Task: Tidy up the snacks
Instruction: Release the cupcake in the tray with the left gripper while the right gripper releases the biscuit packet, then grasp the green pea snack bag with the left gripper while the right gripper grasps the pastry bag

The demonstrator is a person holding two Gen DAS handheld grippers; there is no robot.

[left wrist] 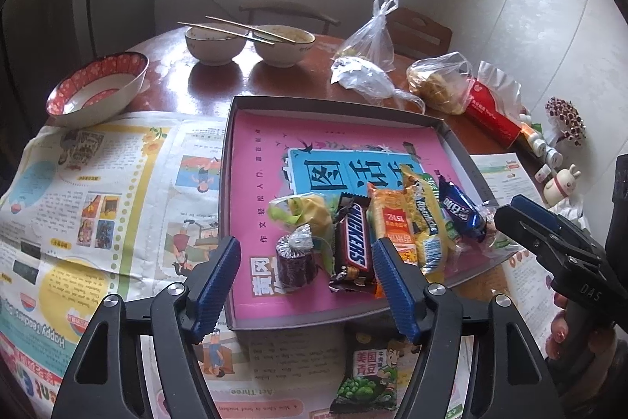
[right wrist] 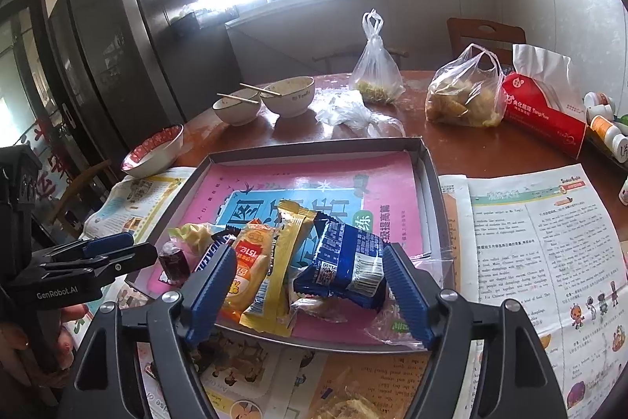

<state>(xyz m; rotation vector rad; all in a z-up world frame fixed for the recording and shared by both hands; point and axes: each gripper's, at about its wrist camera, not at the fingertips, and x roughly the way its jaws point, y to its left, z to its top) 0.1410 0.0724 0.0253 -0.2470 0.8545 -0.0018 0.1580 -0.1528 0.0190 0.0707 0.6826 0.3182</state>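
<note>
Shallow grey tray (left wrist: 235, 207) on a round wooden table (left wrist: 219, 81), lined with a pink booklet (left wrist: 259, 160) printed in large Chinese characters on a blue panel. Newspaper sheets (left wrist: 98, 183) spread beneath and around the tray; readable on them, upside down: "Happy Teachers' Day" and "Act Three".

Snacks gathered in a row at the near side of the tray:
- small dark round sweet in foil-topped wrapper (left wrist: 296, 260), leftmost
- yellow-green packet (left wrist: 310, 213) just behind it
- brown bar marked "SNICKERS" (left wrist: 353, 242)
- orange packet bearing "1512" (left wrist: 392, 218)
- yellow packet (left wrist: 426, 226), lettering too distorted to read surely
- blue packet with white Chinese characters (left wrist: 461, 213), barcode and QR code visible in the right wrist view (right wrist: 341, 262)
- clear wrapper (right wrist: 396, 328) at the tray's right corner

Outside the tray, on the newspaper at its near edge: green pea packet marked "美国青豆" (left wrist: 369, 376).

Left gripper (left wrist: 306, 285): jaws apart, nothing between the pads, hanging above the dark sweet and the Snickers bar. Casing marked "GenRobot.AI" in the right wrist view (right wrist: 117, 254).

Right gripper (right wrist: 306, 297): jaws apart, pads on either side of the yellow and blue packets but not pressing. Fingers with painted nails (left wrist: 561, 332) around its handle, marked "DAS".

Farther back: red-patterned bowl (left wrist: 98, 89), two pale bowls (left wrist: 214, 44) with chopsticks (left wrist: 231, 28) laid across, tied plastic bags (left wrist: 371, 42) of food, red tissue pack marked "TangPlus" (right wrist: 545, 112).
</note>
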